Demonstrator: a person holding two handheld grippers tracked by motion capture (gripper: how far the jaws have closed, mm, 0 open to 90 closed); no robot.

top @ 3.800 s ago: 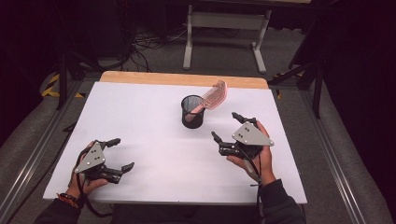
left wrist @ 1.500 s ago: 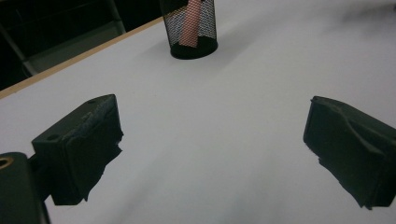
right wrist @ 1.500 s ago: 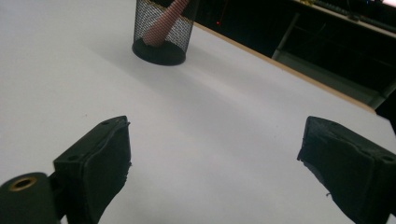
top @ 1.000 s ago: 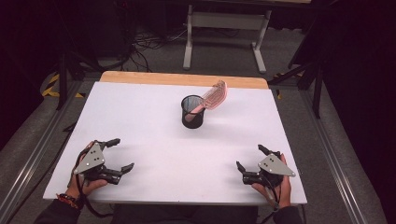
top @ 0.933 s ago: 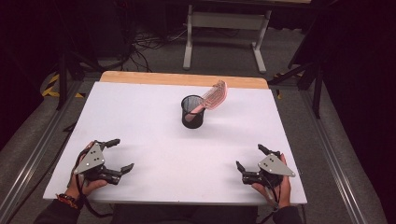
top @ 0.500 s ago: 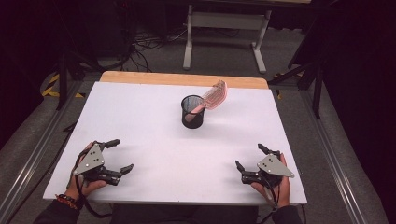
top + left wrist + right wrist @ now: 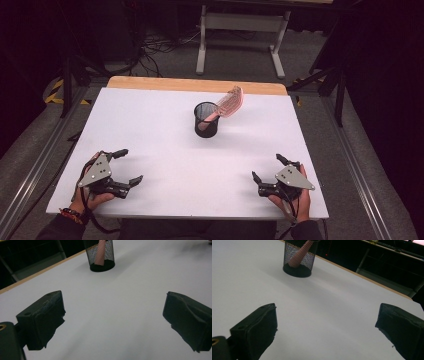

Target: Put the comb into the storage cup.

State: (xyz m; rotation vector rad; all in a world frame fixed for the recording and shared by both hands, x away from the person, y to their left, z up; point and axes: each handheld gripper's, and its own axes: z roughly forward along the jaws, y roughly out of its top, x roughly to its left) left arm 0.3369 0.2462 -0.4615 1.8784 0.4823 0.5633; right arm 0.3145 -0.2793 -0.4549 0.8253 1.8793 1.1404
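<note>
the left claw [image 7: 124,166] sits low at the near left of the table [image 7: 165,145], held in the person's left hand [image 7: 90,192], its jaws spread wide with nothing between them. the right claw [image 7: 267,170] sits at the near right, held in the right hand [image 7: 292,197], jaws likewise wide apart and empty. both point away from the person toward the far side. each carries a grey three-cornered plate on top. the forearms come in from the near edge, well apart, and a band circles the left wrist [image 7: 72,215].
</note>
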